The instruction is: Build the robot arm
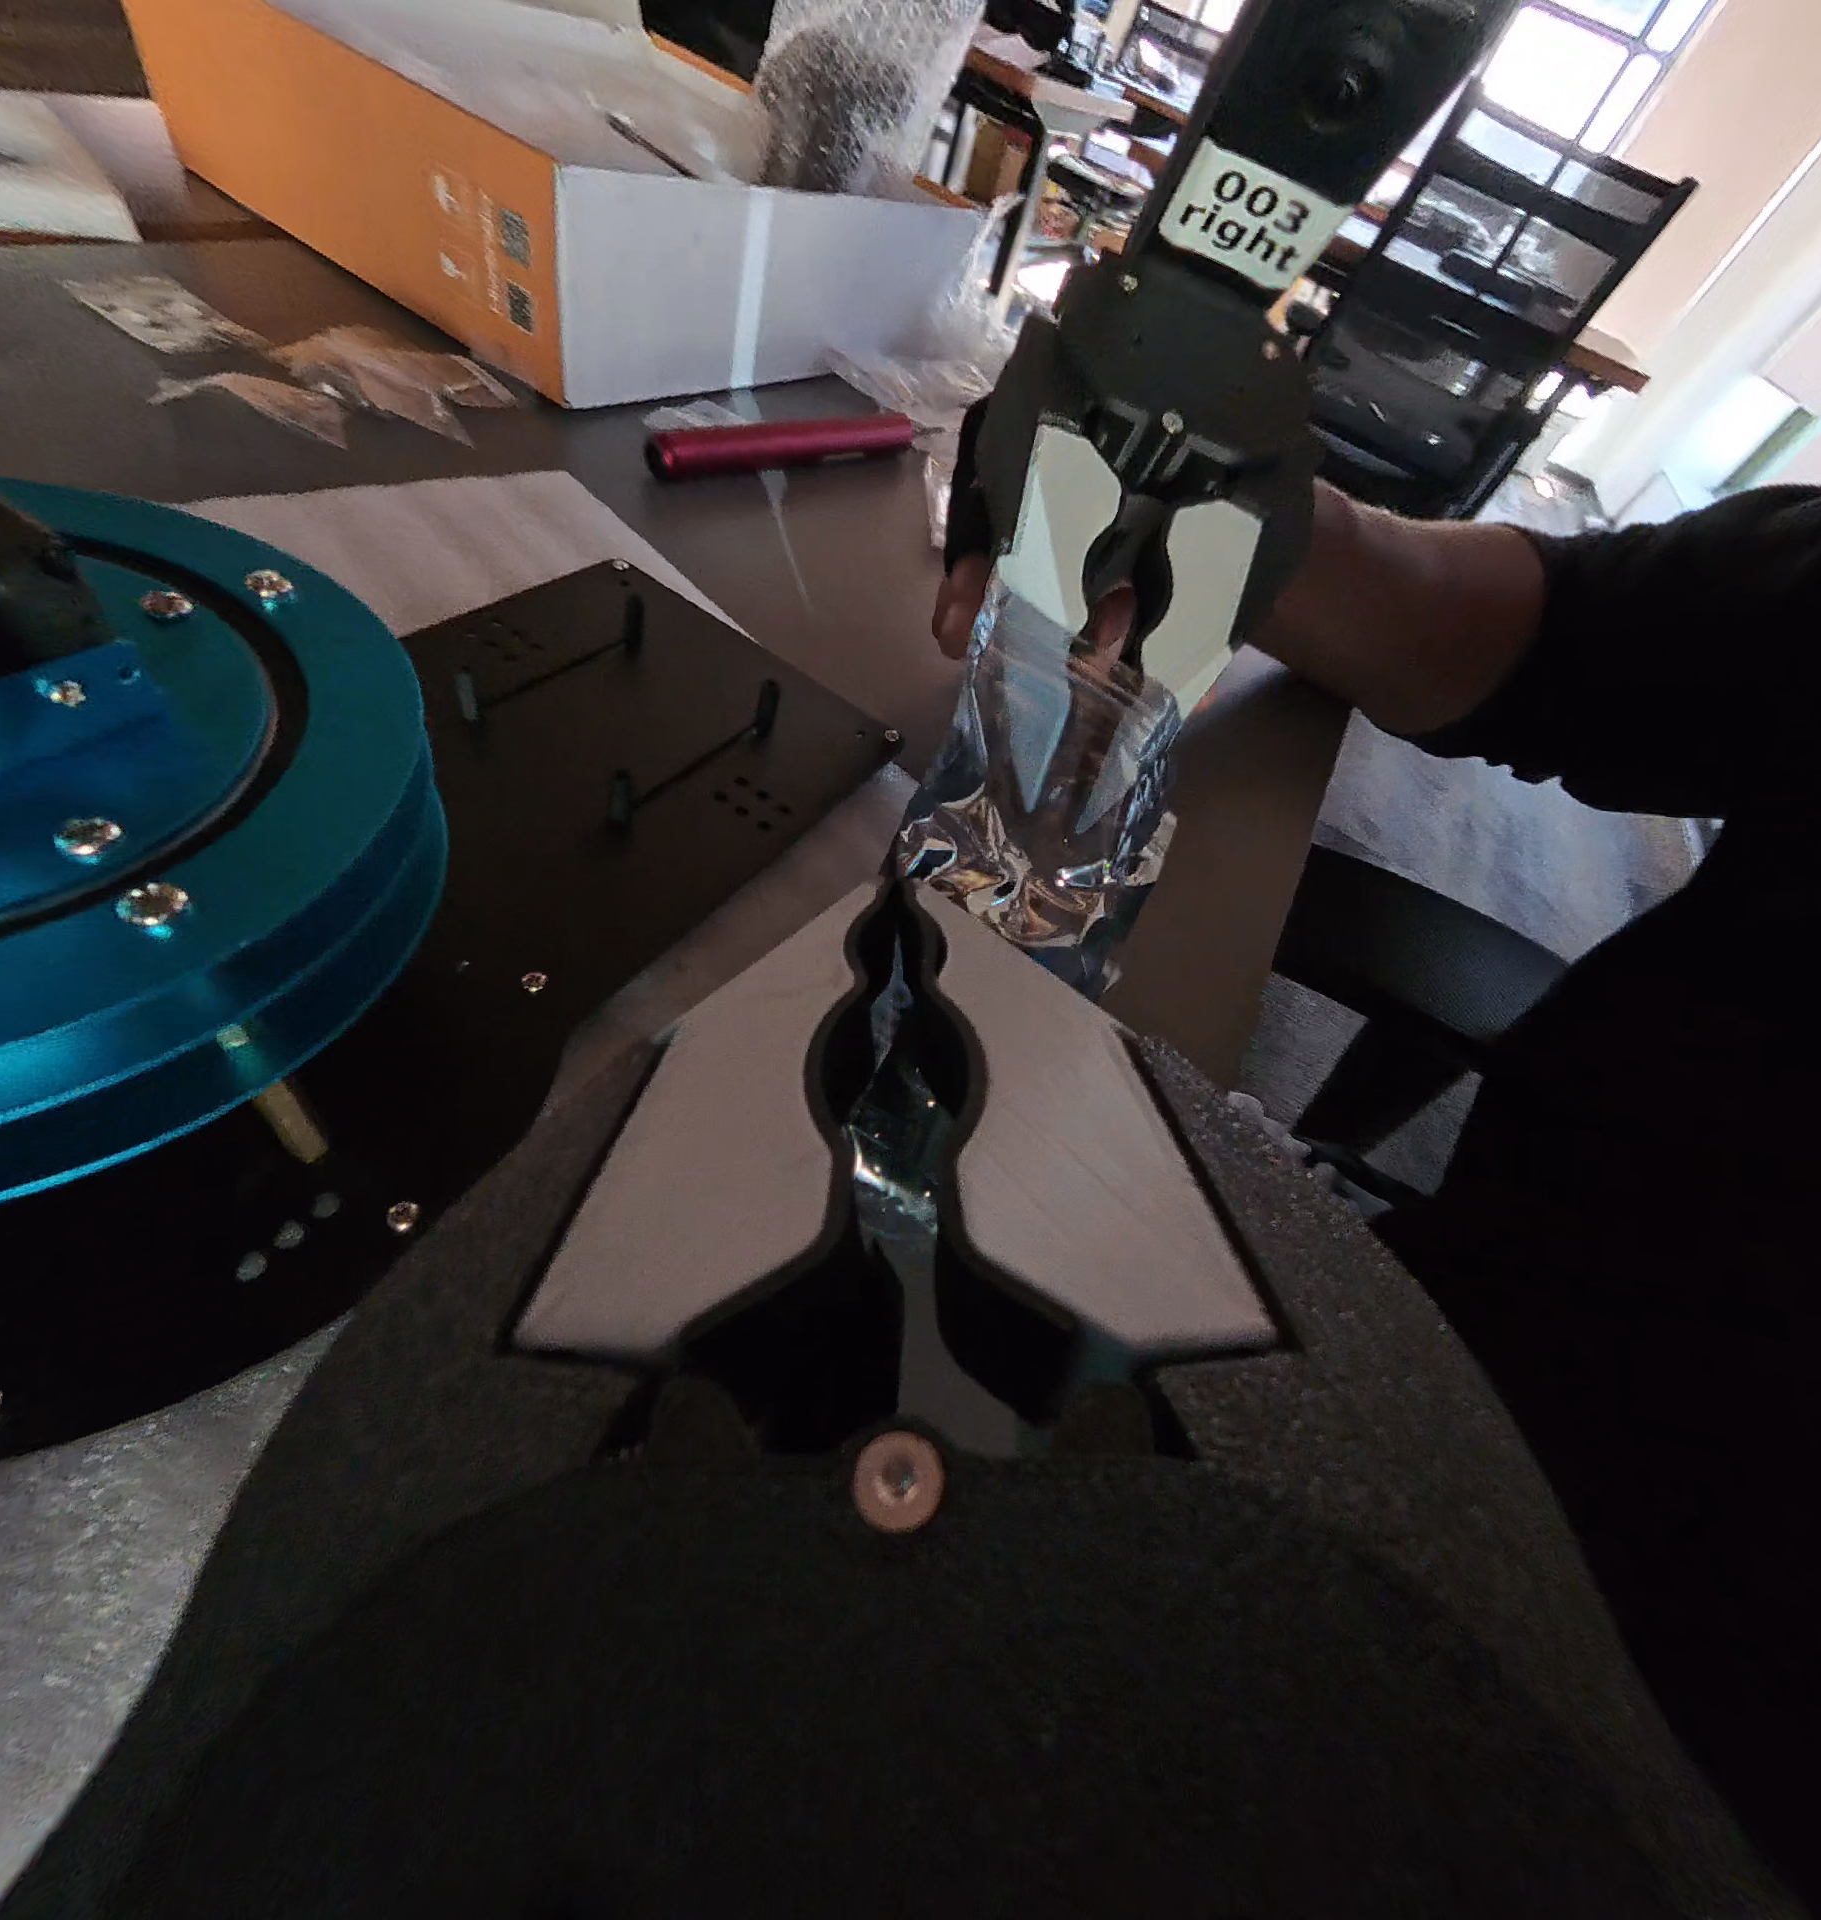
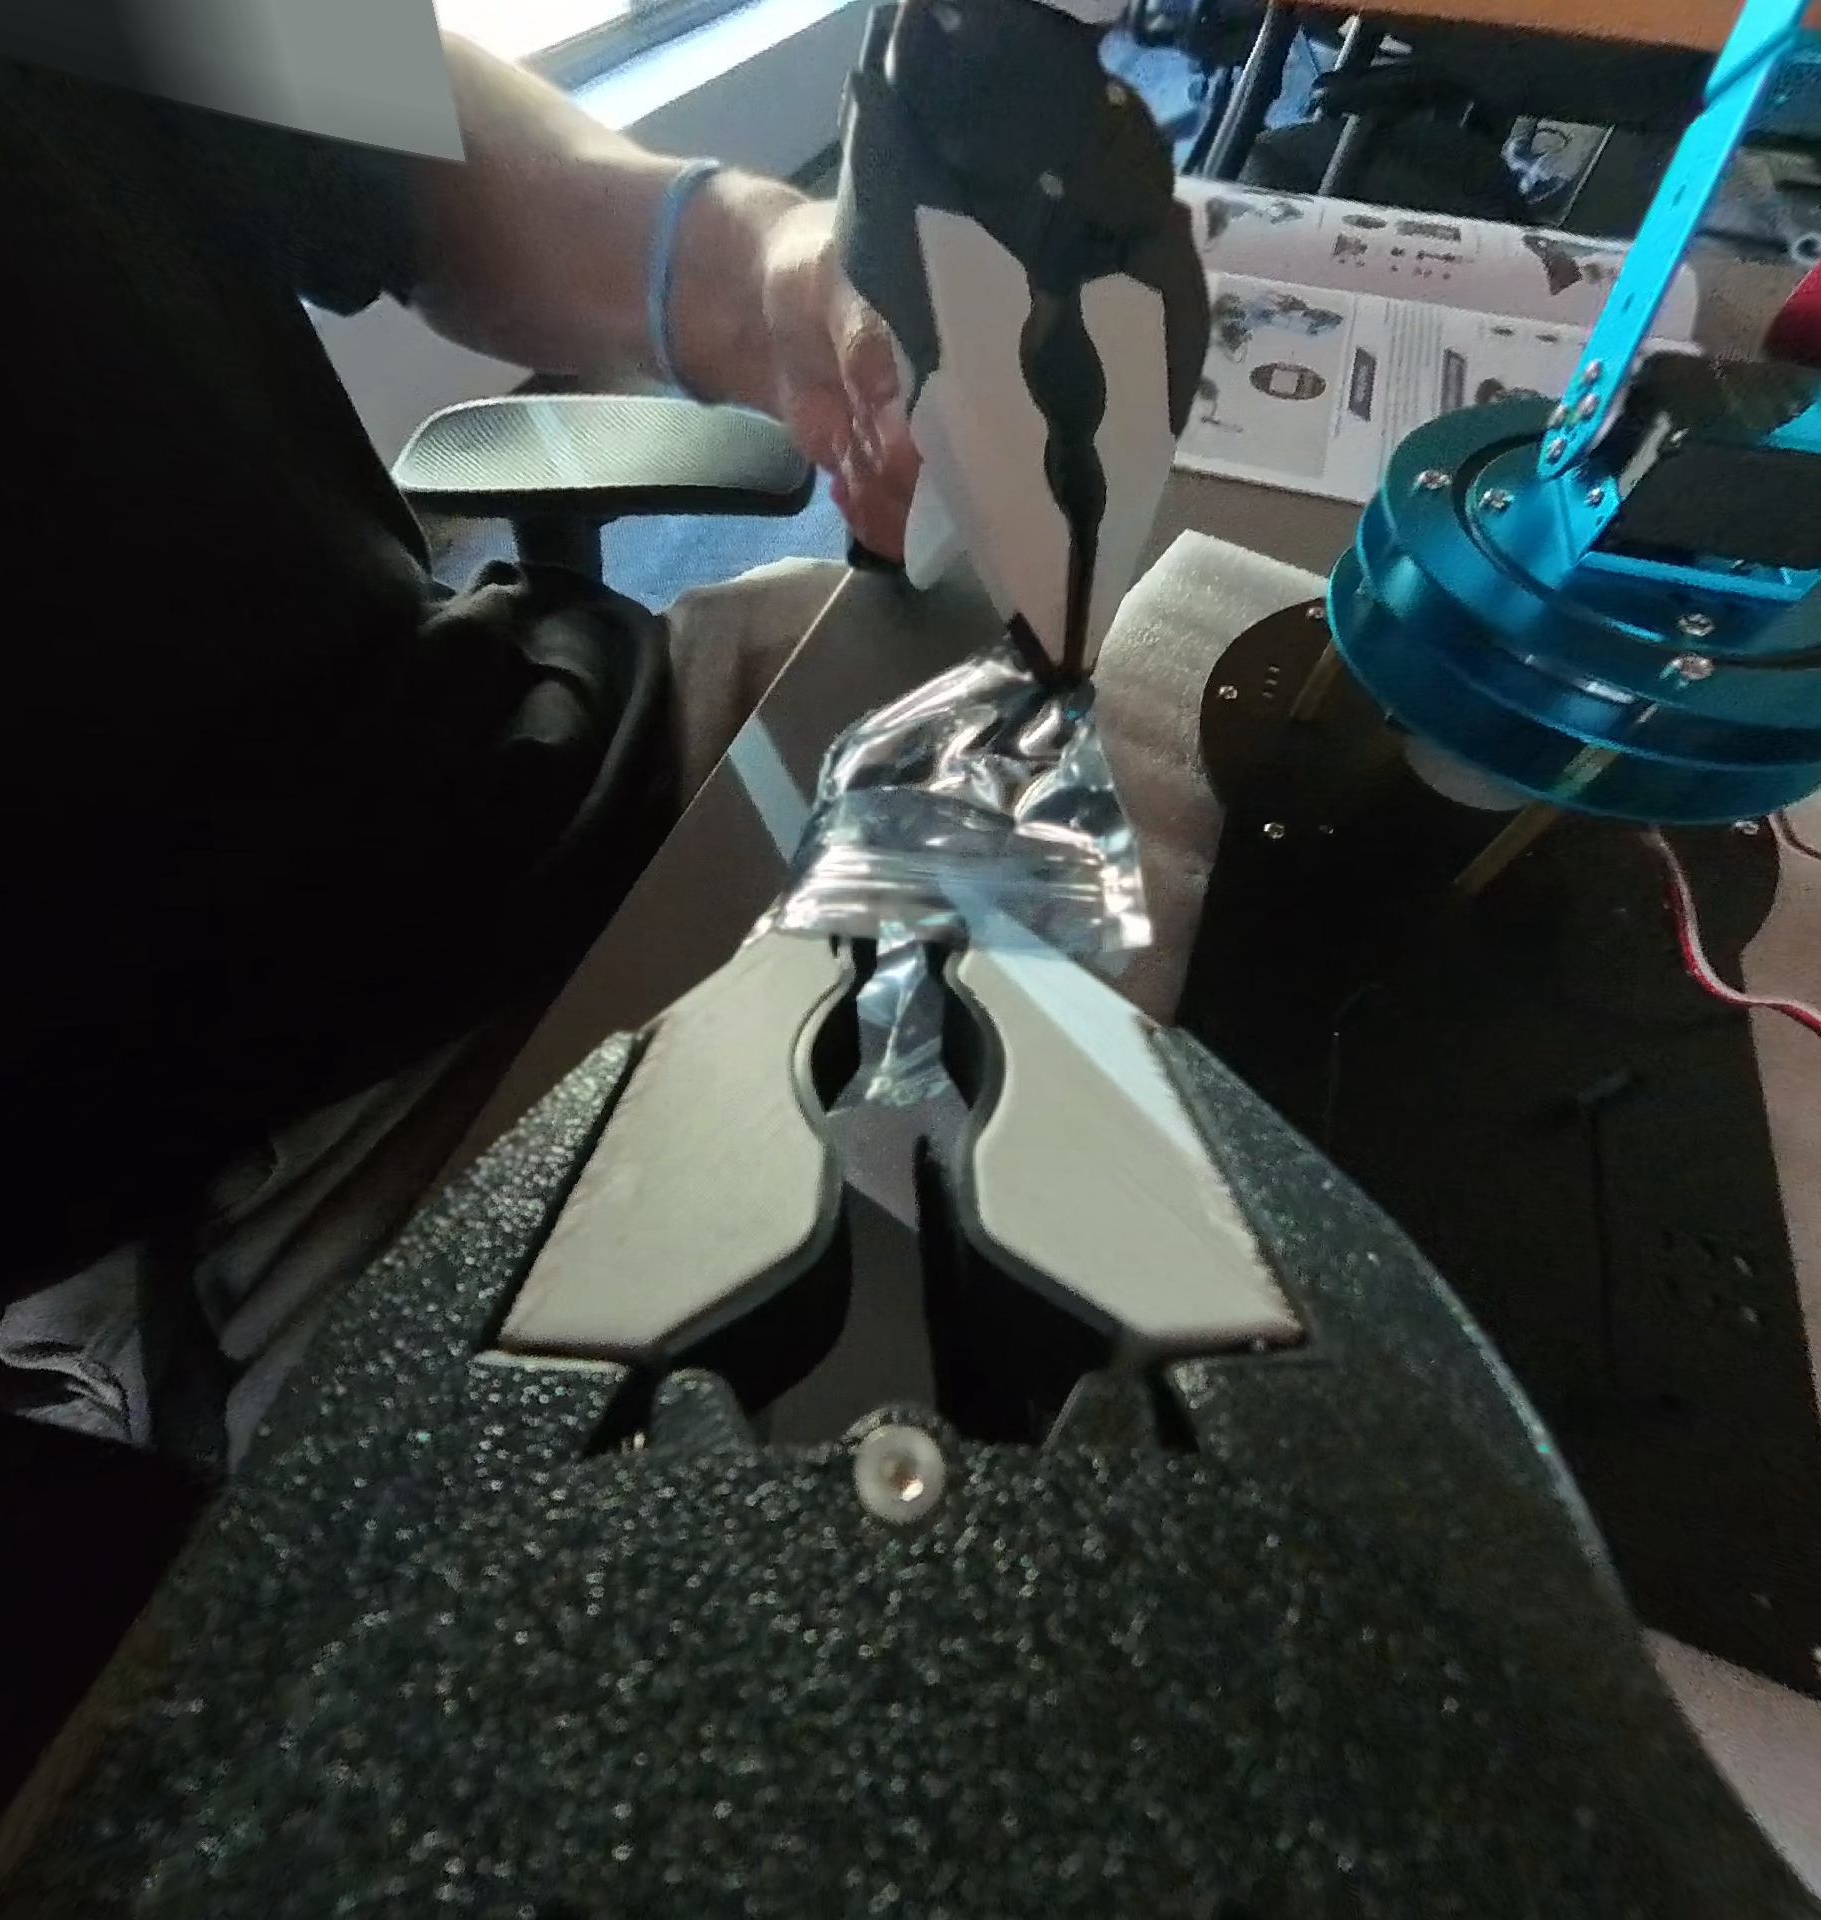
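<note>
Clear plastic bag [image 1: 1031, 831], small, crinkled and shiny with a zip-style strip across it, hangs in the air between two handheld grippers, above the near edge of a dark table [image 1: 854, 623]. Left gripper [image 1: 898, 904] has its pale fingers closed almost together, pinching one end of the bag between the tips, and film shows in the slot behind them. Right gripper [image 2: 901, 940] is likewise closed narrow on the opposite end, with bag film bunched between its fingers.

Only the left wrist view shows an open orange and white cardboard box [image 1: 532, 239] at the far side of the table, bubble wrap [image 1: 844, 94] rising from it, a dark red metal cylinder [image 1: 781, 442] lying near it, several small clear packets [image 1: 314, 374] scattered on the tabletop, and black shelving [image 1: 1488, 291] before a bright window. That view also shows a white label with printed characters on the body of the right gripper, and small printed marks on the side of the box.

Only the right wrist view shows a printed instruction sheet [image 2: 1332, 343] with diagrams, too small to read, a black office chair armrest [image 2: 594, 457], red and white wires [image 2: 1820, 935], and a blue band [image 2: 677, 281] on the person's wrist.

Both views show a blue metal turntable base [image 1: 158, 831] with screws, mounted on a black plate [image 1: 677, 748] beside the bag
</note>
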